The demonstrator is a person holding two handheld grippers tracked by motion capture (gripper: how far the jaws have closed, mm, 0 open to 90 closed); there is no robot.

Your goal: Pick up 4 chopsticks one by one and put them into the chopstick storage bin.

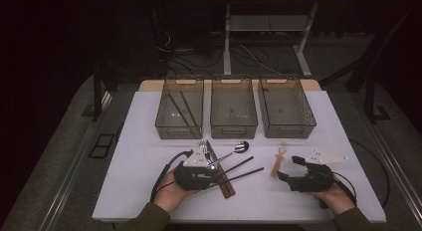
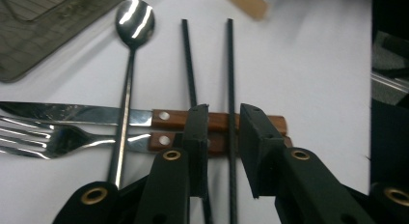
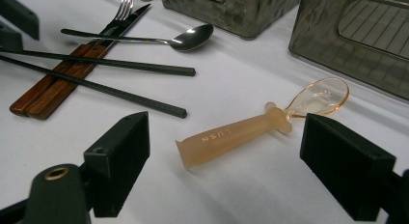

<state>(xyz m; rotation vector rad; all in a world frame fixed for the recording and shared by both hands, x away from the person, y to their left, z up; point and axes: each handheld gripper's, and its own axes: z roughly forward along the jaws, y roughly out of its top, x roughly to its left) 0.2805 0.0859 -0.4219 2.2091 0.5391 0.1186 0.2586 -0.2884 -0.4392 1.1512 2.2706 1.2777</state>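
My left gripper (image 1: 215, 172) (image 2: 224, 113) lies low over a cluster of cutlery, jaws open a little. One black chopstick (image 2: 230, 64) runs through the gap between them, and the pads do not press on it. A second black chopstick (image 2: 188, 55) passes under the left jaw. Both cross the wooden handles (image 2: 217, 121) of a knife (image 2: 72, 113) and a fork (image 2: 38, 139). A metal spoon (image 2: 135, 19) lies across those two as well. My right gripper (image 1: 290, 168) (image 3: 224, 119) stands wide open, with an orange plastic spoon (image 1: 277, 164) (image 3: 241, 132) on the table just beyond its jaws.
Three smoky clear bins stand in a row at the back of the white table: left (image 1: 179, 133), middle (image 1: 233, 133), right (image 1: 288, 133). The left bin holds two dark chopsticks (image 1: 176, 104). Each gripper trails a cable toward the table's front edge.
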